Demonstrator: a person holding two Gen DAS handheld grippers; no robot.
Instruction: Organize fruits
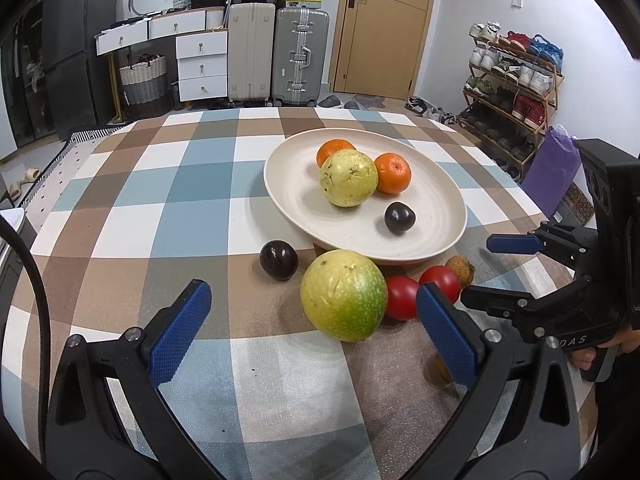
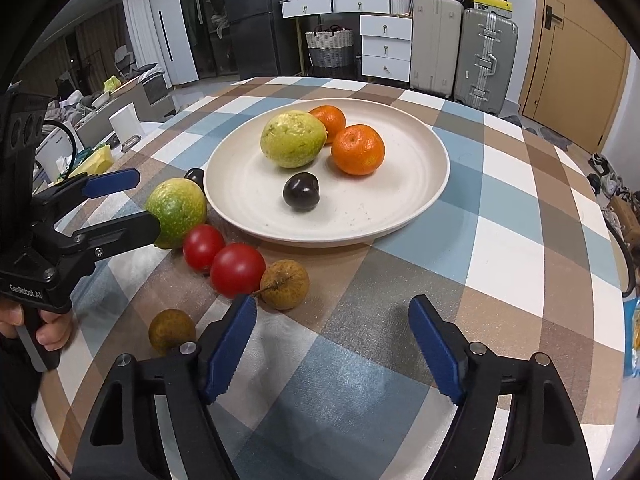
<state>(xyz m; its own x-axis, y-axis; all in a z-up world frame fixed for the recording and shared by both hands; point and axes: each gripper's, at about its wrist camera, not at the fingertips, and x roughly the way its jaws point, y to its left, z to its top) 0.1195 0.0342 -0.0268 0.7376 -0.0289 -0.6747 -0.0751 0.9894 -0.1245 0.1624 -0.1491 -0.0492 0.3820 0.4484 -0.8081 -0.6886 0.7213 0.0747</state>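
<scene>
Left gripper (image 1: 312,332) spread wide and empty, green guava (image 1: 343,295) just ahead between the pads and nearest of the loose fruit beside the plate (image 1: 280,184); right gripper (image 2: 332,344) likewise open, holding nothing, over bare cloth.

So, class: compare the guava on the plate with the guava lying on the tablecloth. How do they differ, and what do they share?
The guava on the plate is pale yellow all over; the guava on the tablecloth is greener. The first lies inside the plate, touching an orange; the second lies outside it, beside a red tomato. Both are round, speckled, and the largest fruits here.
</scene>
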